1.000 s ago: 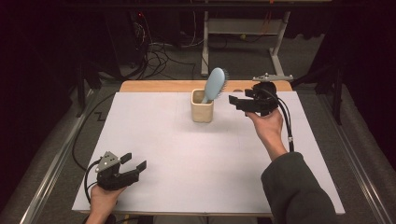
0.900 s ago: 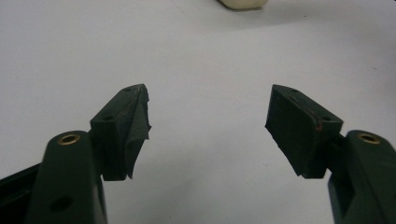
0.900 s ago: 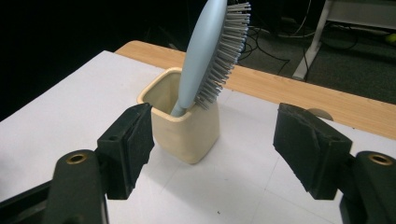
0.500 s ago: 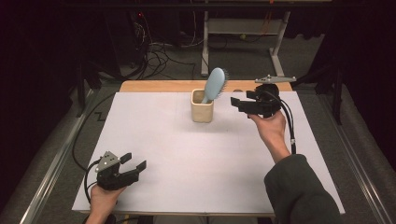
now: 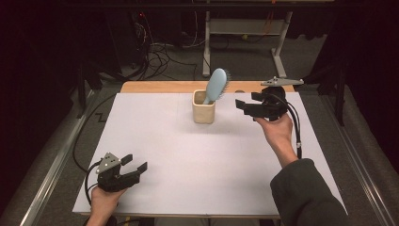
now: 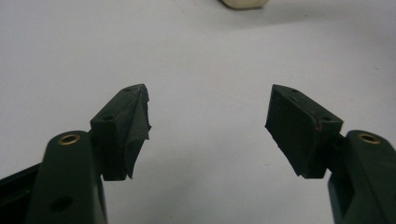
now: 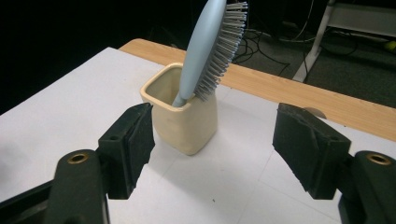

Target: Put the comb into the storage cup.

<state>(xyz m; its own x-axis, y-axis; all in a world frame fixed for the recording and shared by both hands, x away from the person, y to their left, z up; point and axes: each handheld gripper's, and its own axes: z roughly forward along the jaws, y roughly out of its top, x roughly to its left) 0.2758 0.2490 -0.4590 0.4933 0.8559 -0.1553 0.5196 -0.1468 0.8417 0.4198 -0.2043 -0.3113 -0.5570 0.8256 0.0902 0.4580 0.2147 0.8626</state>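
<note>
One white matte table sheet [image 5: 188, 155] over a wooden board. One cream ceramic square-sided cup [image 5: 203, 107] stands at its far middle, holding one pale blue plastic hairbrush [image 5: 216, 84], bristles right, handle end hidden inside. Two black grippers: right gripper [image 5: 241, 106] just beside the cup, jaws apart, empty; left gripper [image 5: 134, 163] near corner, likewise agape.

Your left gripper [image 5: 135, 168] and right gripper [image 5: 242, 105] are black, each with brass-ringed pivot holes, dark padded jaws, a grey three-cornered top plate and a trailing black cable. Your right arm wears a dark grey sleeve [image 5: 301, 197].
</note>
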